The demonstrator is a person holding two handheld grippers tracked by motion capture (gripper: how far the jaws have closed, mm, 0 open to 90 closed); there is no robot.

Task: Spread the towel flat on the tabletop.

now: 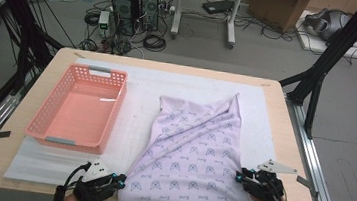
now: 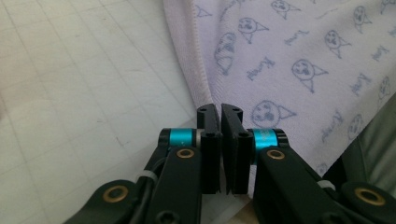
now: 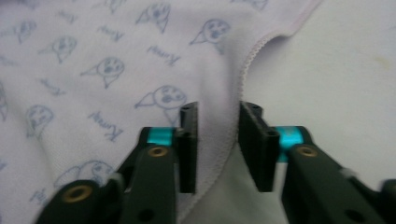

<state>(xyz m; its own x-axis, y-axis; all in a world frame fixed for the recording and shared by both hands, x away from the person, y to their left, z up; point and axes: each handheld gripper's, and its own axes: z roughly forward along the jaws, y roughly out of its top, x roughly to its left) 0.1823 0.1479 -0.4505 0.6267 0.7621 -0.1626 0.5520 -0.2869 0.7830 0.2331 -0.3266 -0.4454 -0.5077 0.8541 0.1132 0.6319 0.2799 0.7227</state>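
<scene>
pink basket on white mat, left side, apart from cloth. left gripper at near left hem of lilac printed towel, jaws nearly together, grip on hem unclear. towel spread mid-table. right gripper at right hem, jaws narrowly parted, straddling hem.

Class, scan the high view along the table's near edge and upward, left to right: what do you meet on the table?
Pink basket → left gripper → lilac printed cloth → right gripper.
</scene>
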